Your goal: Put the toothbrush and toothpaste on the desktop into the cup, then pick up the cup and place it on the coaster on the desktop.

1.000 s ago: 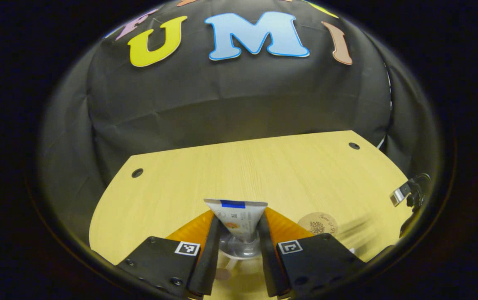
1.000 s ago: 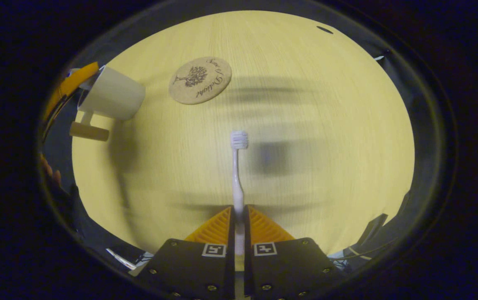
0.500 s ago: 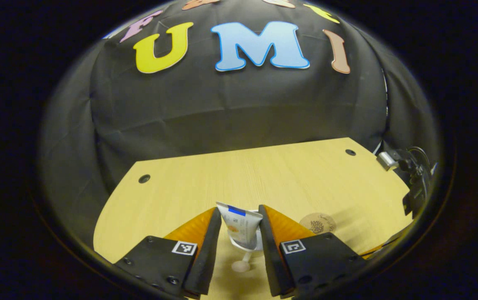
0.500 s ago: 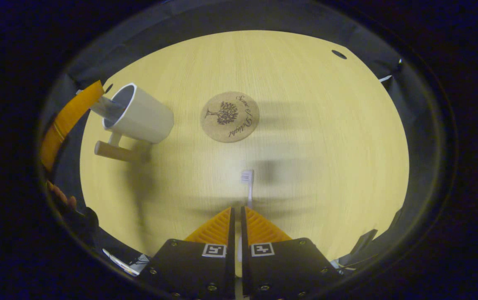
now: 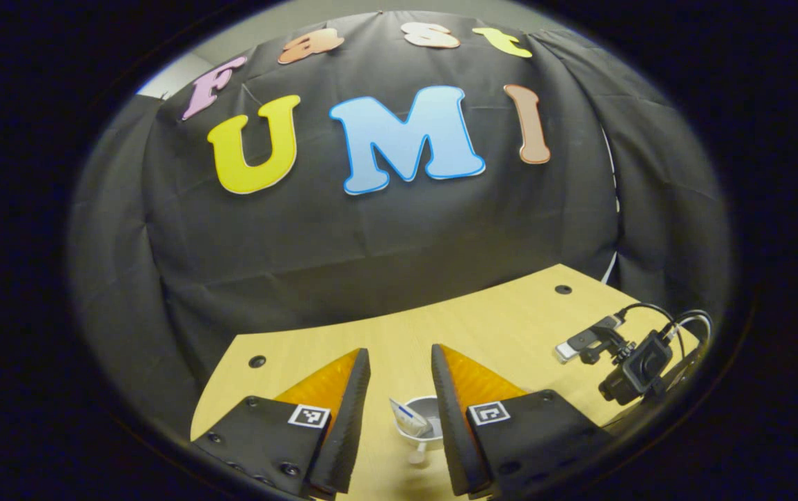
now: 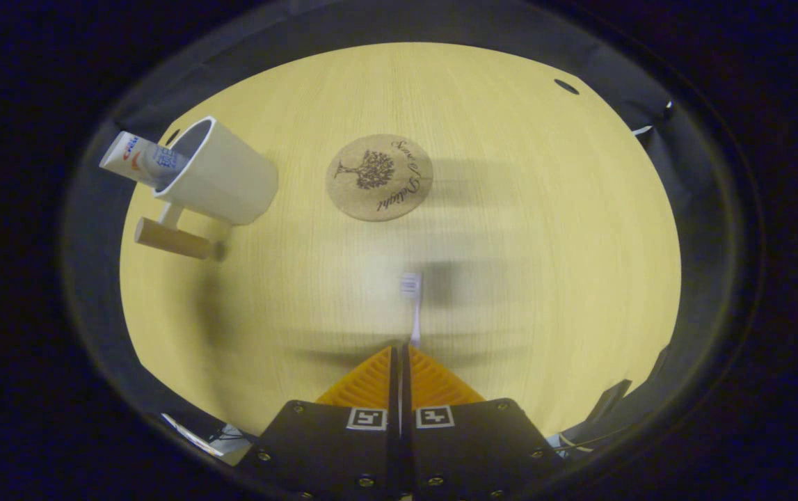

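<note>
The desk (image 6: 524, 229) is a pale wood-grain top with rounded edges, closed in behind and at the sides by the booth's black cloth wall (image 5: 371, 229). Small dark holes sit near its far corners, one seen in the right gripper view (image 6: 566, 86) and two in the left gripper view, at the left (image 5: 257, 361) and right (image 5: 563, 289).

The white cup (image 6: 221, 174) stands near the desk's left edge in the right gripper view, its wooden handle (image 6: 170, 239) pointing toward the near side. The toothpaste (image 6: 140, 158) is in the cup, its end sticking out over the rim. The round cork coaster (image 6: 378, 177) lies bare just beside the cup, toward the desk's middle; the wide stretch of desk to its right is open.

The left hand-held gripper (image 5: 400, 390) hangs high over the cup (image 5: 423, 417), its orange-faced fingers spread apart with nothing between them; the cup and toothpaste (image 5: 402, 415) show far below in the gap. The right hand-held gripper (image 6: 400, 376) is closed on the toothbrush (image 6: 412, 306), whose white head points forward toward the coaster, above the desk's middle. A black camera mount with cables (image 5: 639, 358) shows at the right edge of the left gripper view.
</note>
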Available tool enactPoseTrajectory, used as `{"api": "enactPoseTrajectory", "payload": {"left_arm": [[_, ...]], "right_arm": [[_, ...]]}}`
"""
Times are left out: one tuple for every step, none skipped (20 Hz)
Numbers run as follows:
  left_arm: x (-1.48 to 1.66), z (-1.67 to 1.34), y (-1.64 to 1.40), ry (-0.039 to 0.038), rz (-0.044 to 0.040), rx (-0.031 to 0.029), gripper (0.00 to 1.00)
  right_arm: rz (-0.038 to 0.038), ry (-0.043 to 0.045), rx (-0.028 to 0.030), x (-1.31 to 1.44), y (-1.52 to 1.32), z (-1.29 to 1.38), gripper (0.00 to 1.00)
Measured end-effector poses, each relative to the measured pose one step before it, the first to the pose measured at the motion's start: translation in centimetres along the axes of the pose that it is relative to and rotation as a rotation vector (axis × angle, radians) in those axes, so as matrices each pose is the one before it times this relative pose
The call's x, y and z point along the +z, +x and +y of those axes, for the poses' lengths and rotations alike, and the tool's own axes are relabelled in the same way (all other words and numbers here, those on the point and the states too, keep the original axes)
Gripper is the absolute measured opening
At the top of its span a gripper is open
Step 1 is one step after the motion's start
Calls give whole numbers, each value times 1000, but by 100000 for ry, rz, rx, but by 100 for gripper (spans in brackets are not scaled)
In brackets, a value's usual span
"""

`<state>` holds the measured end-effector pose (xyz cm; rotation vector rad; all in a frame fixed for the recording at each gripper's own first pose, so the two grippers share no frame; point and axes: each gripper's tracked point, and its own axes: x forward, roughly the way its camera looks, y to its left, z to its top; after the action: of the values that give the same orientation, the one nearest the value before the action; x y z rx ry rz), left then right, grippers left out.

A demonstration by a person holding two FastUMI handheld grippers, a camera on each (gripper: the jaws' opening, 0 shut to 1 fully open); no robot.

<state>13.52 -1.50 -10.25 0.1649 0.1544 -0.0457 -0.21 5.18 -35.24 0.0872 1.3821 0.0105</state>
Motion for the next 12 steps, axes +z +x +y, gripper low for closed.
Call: {"api": "enactPoseTrajectory", "payload": {"left_arm": [[407, 105, -422, -370, -869, -310, 58], [490, 107, -414, -635, -692, -400, 58], [263, 245, -389, -555, -656, 27, 58], [420, 385, -366, -367, -663, 348, 58], [259, 296, -355, -390, -531, 177, 58], [328, 280, -360, -511, -519, 207, 58], [293, 298, -243, -518, -341, 362, 58], [148, 296, -256, -552, -218, 256, 58], [-48, 401, -269, -652, 17, 557, 58], [-17, 459, -405, -708, -9, 535, 58], [-120, 451, -313, -713, 120, 645, 58], [-50, 467, -328, -573, 125, 793, 58]], "right_arm": [[753, 473, -326, -167, 26, -35, 1], [420, 737, 814, -131, -36, 175, 1], [344, 1274, 1052, -118, 43, 222, 1], [643, 1359, 1545, -153, 212, 290, 3], [868, 754, -439, -213, 56, -98, 8], [872, 252, -241, -113, 292, -45, 13], [128, 250, -278, 25, 41, -87, 15], [-123, 1097, 164, 129, 53, 17, 14], [293, 1350, -85, 173, 29, -13, 14], [979, 1110, 133, -37, -27, -10, 16], [512, 821, -161, 57, -96, -29, 16], [-603, 522, -436, 158, 14, -84, 16]]}}
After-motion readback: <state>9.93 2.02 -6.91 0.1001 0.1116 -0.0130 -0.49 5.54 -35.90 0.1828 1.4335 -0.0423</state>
